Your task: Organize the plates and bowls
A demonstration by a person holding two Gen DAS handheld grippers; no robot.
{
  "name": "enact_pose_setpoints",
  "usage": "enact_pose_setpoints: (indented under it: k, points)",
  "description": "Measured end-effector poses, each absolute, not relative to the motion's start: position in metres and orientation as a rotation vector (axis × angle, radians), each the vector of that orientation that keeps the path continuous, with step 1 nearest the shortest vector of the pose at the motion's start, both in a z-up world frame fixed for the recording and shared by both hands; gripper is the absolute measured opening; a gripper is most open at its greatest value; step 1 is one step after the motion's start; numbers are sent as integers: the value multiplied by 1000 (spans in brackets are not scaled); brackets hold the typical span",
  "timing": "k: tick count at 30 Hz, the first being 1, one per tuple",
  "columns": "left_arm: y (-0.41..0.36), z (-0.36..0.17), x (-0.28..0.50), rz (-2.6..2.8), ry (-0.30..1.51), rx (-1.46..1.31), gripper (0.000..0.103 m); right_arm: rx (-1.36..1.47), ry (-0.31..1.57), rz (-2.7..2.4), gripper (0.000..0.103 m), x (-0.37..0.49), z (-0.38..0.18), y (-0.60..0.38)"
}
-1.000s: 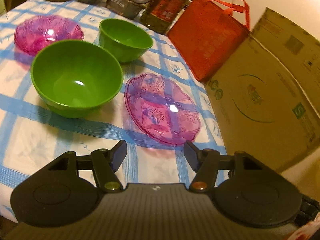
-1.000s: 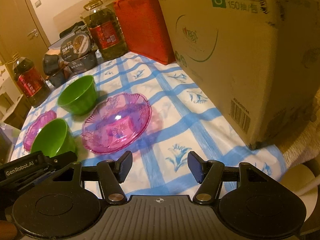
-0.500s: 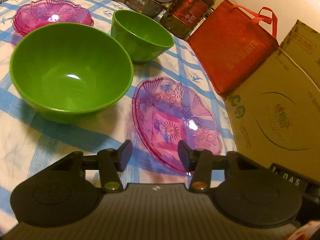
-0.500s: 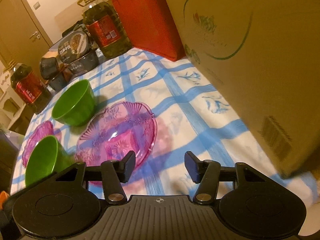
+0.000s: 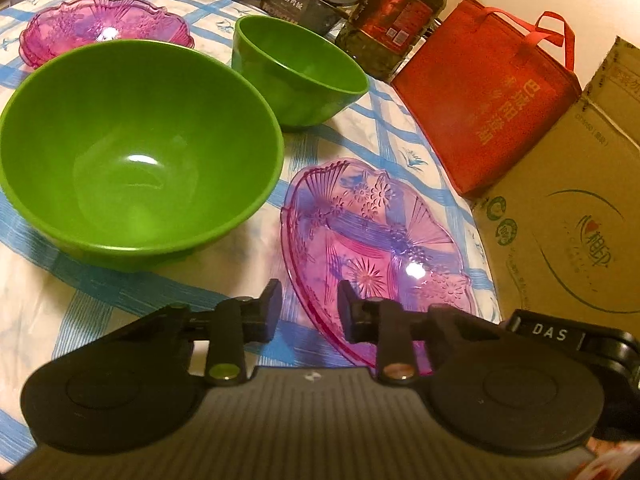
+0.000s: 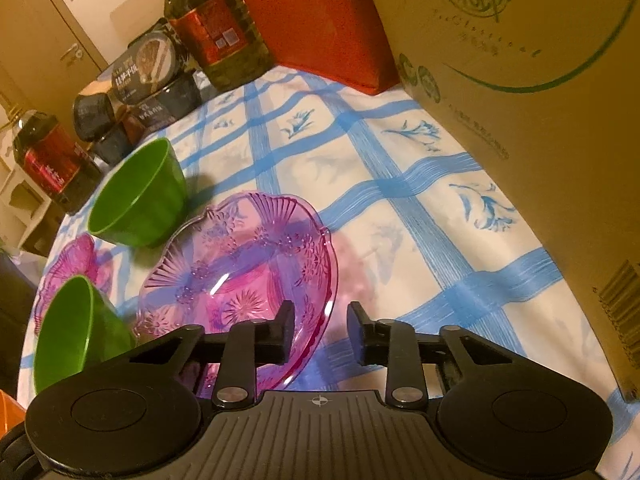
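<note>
**A:** Left wrist view first. State of the left gripper (image 5: pixel 309 308)?

**B:** Narrowed, having just been closing, yet not pressed together. Near left rim of the near pink plate (image 5: pixel 380 232) passing between the fingers, a gap visible on either side, so no pinch.

**A:** And ahead of it?

**B:** Ahead and to the left, the near green bowl (image 5: pixel 136 160), upright on the checked cloth of the desk (image 5: pixel 100 308), close beside the plate but apart from it. Farther ahead, the far green bowl (image 5: pixel 300 76). Beyond the near bowl, far left, the far pink plate (image 5: pixel 104 26). Off to the right, a red bag (image 5: pixel 484 100) against a cardboard box (image 5: pixel 568 220); behind the far bowl, an oil bottle (image 5: pixel 396 24).

**A:** Right wrist view now. Same for the right gripper (image 6: pixel 321 332)?

**B:** Much the same: drawn in, just been closing, fingers apart. Right-hand rim of the near pink plate (image 6: pixel 240 276) lying between them, unpinched; left finger over the dish, right finger over bare cloth.

**A:** Surroundings?

**B:** Low at the left, the near green bowl (image 6: pixel 68 340); ahead and left, the far green bowl (image 6: pixel 136 200); between those two, partly hidden, the far pink plate (image 6: pixel 72 264). Close on the right, the cardboard box (image 6: pixel 540 100). Far ahead, the red bag (image 6: pixel 312 20) and the oil bottle (image 6: pixel 216 28).
</note>
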State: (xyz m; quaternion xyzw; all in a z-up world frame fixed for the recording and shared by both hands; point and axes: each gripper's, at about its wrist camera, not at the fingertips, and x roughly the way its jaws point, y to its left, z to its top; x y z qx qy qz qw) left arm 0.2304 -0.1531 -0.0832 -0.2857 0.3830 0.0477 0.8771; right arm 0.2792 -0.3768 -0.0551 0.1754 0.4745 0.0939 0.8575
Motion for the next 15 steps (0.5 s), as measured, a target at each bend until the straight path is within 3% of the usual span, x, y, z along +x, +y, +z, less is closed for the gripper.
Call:
enact_pose_setpoints:
  k: [9, 15]
  points:
    - [-154, -84, 233, 101, 801, -579, 14, 348, 1003, 198, 11, 284, -59, -374]
    - [-153, -78, 231, 90, 795, -570, 13, 336, 987, 200, 10, 277, -52, -373]
